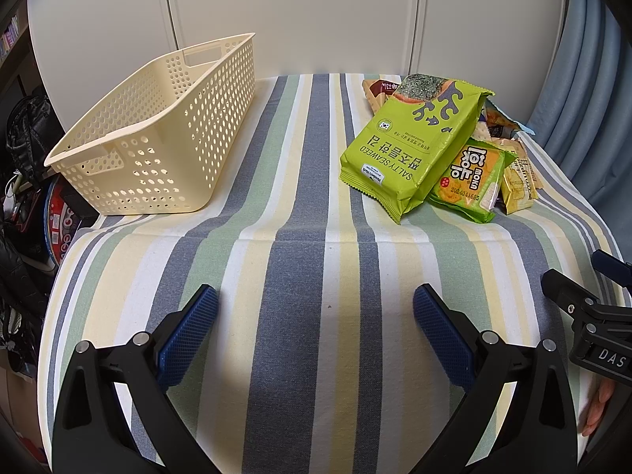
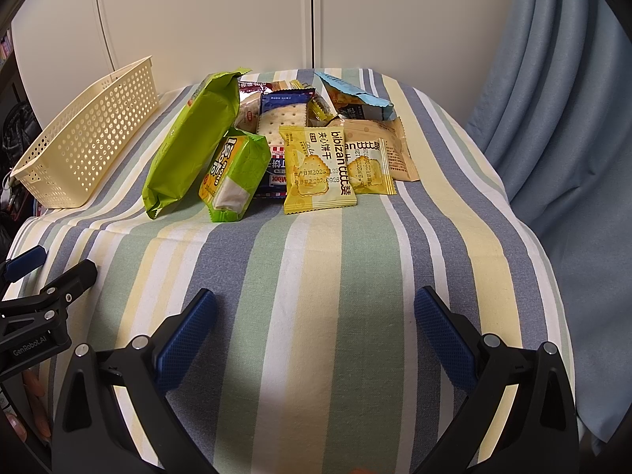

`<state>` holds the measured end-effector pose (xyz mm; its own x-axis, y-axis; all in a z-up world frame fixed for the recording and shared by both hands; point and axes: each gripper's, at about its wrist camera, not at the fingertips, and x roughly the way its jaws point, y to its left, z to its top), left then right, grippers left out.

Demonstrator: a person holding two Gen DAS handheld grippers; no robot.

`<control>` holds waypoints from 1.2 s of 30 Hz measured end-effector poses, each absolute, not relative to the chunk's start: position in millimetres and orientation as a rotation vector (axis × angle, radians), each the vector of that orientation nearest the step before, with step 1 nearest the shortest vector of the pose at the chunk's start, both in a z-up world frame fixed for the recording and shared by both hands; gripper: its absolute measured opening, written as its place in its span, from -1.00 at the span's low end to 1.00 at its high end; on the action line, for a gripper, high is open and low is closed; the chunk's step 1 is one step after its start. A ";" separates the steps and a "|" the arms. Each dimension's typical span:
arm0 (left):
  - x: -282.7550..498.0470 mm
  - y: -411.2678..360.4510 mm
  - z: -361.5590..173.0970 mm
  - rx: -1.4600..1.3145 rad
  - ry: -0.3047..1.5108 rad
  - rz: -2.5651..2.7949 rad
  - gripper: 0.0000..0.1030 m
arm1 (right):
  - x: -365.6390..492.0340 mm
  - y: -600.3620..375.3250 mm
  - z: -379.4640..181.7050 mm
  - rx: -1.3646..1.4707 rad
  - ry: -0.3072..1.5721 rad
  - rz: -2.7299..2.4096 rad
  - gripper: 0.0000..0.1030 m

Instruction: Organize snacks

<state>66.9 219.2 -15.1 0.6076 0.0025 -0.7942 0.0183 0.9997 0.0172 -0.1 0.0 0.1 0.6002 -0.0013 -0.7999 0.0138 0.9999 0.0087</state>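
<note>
Both the left tool (image 1: 316, 326) and right tool (image 2: 315, 330) gape wide, empty, above the striped-cloth surface (image 1: 300, 260) between the cream perforated plastic basket (image 1: 158, 134) and the heap of foil snack packets (image 2: 292, 142).

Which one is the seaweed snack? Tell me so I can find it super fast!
Look at the striped tablecloth: an empty cream basket sits on one side, a snack pile on the other. At the pile's edge nearest the basket lies the seaweed pack. It is the biggest bag there, plain lime green, leaning over a smaller green biscuit pack.

"SALTY SEAWEED" on green bag (image 1: 410, 146)
</note>
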 end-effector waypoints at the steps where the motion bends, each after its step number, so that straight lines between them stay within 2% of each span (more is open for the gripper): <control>1: 66.9 219.1 -15.2 0.025 0.918 -0.009 0.96 | -0.1 0.1 0.1 0.014 0.927 -0.009 0.91; 36: 67.3 218.8 -14.8 0.026 0.920 -0.008 0.96 | -1.7 0.7 1.0 0.007 0.925 -0.014 0.91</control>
<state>67.3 218.8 -14.8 0.6057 0.0044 -0.7957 0.0180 0.9997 0.0192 -1.7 0.7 1.0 0.6014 -0.0089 -0.7989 0.0153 0.9999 0.0004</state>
